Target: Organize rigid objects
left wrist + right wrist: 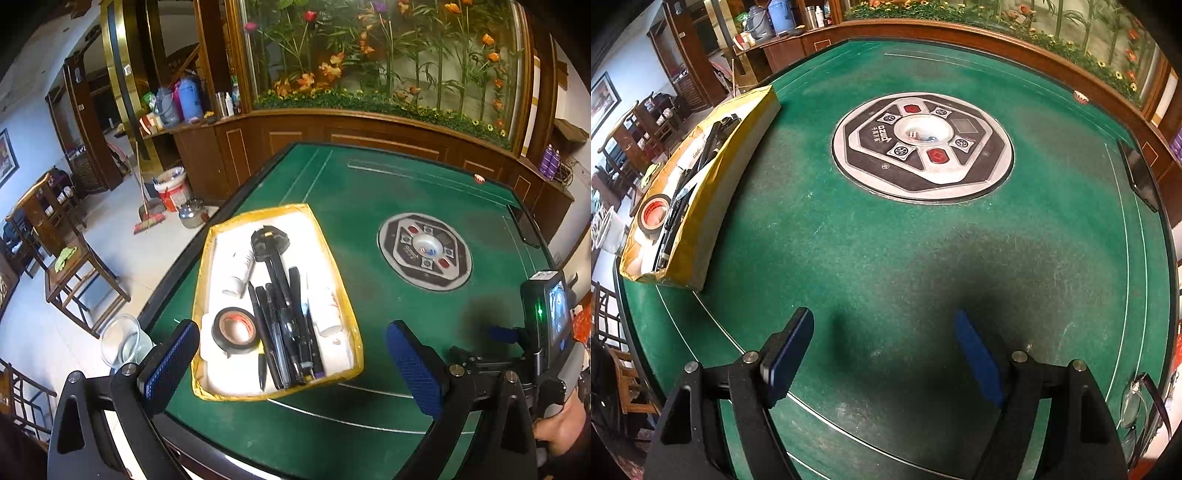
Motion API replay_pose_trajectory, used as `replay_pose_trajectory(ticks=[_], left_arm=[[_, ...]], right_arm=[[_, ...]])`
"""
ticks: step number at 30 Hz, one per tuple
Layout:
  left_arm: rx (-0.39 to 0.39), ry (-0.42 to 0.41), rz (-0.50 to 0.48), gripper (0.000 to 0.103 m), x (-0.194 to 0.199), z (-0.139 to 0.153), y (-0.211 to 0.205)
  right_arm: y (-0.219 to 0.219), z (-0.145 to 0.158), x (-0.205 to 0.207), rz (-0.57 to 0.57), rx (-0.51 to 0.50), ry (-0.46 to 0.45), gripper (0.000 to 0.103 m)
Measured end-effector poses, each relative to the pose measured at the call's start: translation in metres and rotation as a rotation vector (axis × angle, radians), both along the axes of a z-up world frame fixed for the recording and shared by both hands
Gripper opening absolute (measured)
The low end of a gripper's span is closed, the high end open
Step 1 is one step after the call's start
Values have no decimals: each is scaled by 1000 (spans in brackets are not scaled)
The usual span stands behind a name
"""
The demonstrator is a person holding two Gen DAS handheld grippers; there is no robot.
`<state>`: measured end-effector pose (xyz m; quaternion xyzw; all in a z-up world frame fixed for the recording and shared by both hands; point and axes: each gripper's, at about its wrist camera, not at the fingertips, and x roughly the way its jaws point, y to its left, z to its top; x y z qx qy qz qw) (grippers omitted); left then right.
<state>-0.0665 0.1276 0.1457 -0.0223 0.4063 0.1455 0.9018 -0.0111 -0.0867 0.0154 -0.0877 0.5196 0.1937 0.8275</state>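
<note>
Left wrist: yellow tray (207,258) holds pens (280,325), tape roll (234,330).

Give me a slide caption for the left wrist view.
Open left gripper above yellow tray of pens and tape.

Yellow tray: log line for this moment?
yellow tray: holds pens, tape roll | left gripper: open, empty | right gripper: open, empty, over felt
</note>
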Motion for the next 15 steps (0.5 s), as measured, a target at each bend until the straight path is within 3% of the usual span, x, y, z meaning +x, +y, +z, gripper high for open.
replay_pose_trajectory(ticks=[7, 15], left_arm=[[19, 38, 26, 102, -1, -2, 0], [49, 15, 47, 102, -8, 1, 4]], right_arm=[[1, 3, -4, 13, -8, 0, 79], [7, 7, -9, 30, -18, -11, 79]])
